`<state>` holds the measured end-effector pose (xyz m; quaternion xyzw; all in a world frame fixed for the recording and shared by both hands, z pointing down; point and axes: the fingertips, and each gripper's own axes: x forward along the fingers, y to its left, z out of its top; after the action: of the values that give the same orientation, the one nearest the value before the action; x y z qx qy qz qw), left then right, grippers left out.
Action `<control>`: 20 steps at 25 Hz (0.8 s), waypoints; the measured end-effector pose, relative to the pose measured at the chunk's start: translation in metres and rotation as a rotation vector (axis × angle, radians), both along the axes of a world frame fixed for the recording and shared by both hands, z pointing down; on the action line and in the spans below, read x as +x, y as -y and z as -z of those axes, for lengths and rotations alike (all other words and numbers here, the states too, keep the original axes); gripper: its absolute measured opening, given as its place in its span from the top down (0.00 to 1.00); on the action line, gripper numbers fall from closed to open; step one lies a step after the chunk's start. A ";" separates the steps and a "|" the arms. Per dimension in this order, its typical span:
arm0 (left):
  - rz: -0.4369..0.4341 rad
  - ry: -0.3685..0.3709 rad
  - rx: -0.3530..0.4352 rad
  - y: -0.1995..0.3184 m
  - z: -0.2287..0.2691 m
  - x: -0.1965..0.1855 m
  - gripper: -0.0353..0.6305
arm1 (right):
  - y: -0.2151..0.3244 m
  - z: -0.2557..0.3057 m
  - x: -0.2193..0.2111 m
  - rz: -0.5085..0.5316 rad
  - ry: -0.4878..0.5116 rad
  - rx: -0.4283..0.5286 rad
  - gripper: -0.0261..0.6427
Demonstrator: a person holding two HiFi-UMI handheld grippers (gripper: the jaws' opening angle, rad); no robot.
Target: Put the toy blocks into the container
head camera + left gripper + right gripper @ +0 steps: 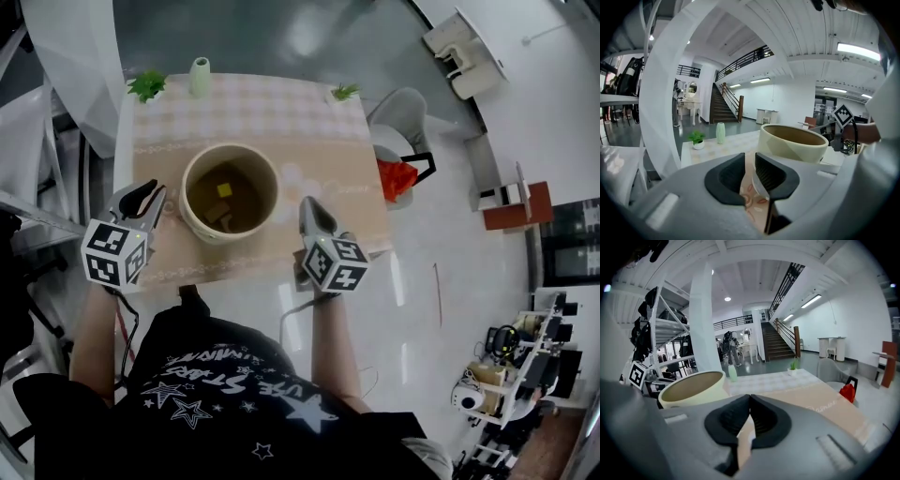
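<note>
Cream container point(217, 234), yellow block point(224, 189) inside

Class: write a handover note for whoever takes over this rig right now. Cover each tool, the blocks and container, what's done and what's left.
Left tool: jaws slightly apart, empty, left of the container.
Right tool: shut, empty, right of it.
Blocks: a yellow block and some darker pieces lie inside the container, on the table.
Done: every block in view is in.
Left: probably nothing; look round the table once.
</note>
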<state>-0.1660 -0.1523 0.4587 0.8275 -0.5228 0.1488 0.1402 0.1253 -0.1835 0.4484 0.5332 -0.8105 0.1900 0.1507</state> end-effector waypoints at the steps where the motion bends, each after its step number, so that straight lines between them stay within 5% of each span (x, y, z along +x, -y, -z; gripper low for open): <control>1: 0.007 0.008 -0.003 -0.005 -0.001 0.002 0.84 | -0.005 -0.001 0.000 0.007 0.005 -0.002 0.95; 9: 0.080 0.031 -0.013 -0.058 -0.003 0.011 0.93 | -0.048 -0.002 0.003 0.074 0.034 -0.003 0.95; 20: 0.088 0.041 0.002 -0.139 0.002 0.049 0.93 | -0.126 0.006 0.013 0.136 0.050 0.021 0.95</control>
<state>-0.1171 -0.0136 0.4567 0.8007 -0.5617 0.1587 0.1350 0.1384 -0.0574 0.4420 0.4736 -0.8503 0.1842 0.1373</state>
